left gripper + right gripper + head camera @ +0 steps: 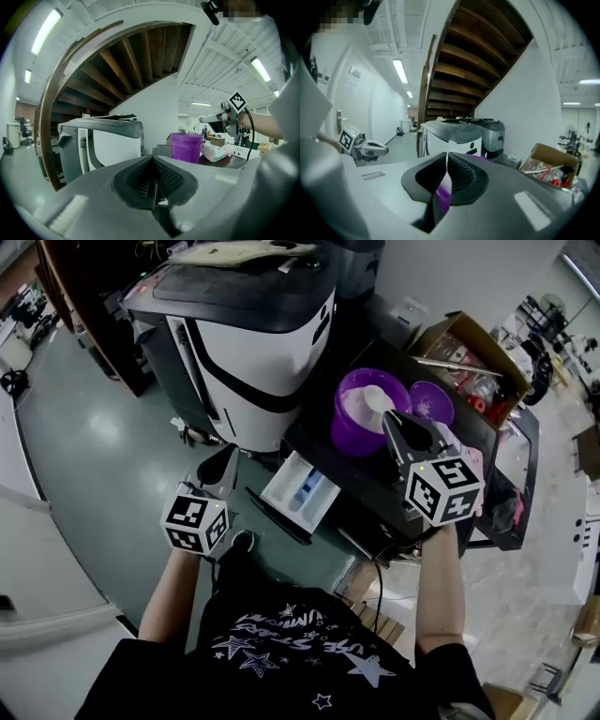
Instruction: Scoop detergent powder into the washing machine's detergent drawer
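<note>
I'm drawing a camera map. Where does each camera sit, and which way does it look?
Head view: on the person's head, facing steeply down at white-and-black washing machine and round purple plastic tub; forearms, left gripper, right gripper show.
Left gripper view: on the left gripper, facing the tub past its own shut jaws.
Right gripper view: on the right gripper, jaws pinching a thin purple scoop handle.
Shared: both gripper views see the washing machine.
</note>
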Demonstrator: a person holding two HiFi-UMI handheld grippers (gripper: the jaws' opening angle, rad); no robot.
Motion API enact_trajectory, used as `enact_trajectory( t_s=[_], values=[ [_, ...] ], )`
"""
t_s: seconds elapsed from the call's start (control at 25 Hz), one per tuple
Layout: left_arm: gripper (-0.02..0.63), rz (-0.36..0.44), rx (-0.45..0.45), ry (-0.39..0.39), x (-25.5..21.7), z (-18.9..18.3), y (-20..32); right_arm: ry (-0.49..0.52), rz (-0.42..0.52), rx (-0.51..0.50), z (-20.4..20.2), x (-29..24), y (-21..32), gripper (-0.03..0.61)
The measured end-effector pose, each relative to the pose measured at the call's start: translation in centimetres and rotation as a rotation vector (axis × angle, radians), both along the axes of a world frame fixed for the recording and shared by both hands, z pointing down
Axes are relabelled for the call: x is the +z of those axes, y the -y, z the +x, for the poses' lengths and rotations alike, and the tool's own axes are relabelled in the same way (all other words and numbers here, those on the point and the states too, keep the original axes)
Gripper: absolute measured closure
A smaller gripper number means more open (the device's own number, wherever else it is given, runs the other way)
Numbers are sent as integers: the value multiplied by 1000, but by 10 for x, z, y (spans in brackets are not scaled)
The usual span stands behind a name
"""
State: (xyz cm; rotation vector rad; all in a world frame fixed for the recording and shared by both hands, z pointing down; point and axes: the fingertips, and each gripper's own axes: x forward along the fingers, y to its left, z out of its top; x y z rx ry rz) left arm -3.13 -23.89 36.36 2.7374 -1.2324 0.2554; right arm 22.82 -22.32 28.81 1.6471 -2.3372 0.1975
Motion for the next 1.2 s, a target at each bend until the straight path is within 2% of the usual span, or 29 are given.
enact_trajectory(
  t_s=[0.24, 0.44, 0.76, 1.0, 1.2],
  values=[
    [612, -42, 214, 2, 11, 15, 61, -292, -170, 21, 6, 19, 43, 543],
    [612, -49, 340, 4, 11, 30, 97, -420, -326, -4, 8, 37, 67, 543],
    [612, -86, 471, -1, 26, 40, 121, -465, -607, 31, 22, 70, 74, 543],
    [612, -97, 521, 1, 34, 44, 135, -497, -759, 68, 33, 90, 78, 543],
    [612, -112, 556, 10, 42, 46, 140, -426, -852, 61, 35, 102, 81, 543]
  ],
)
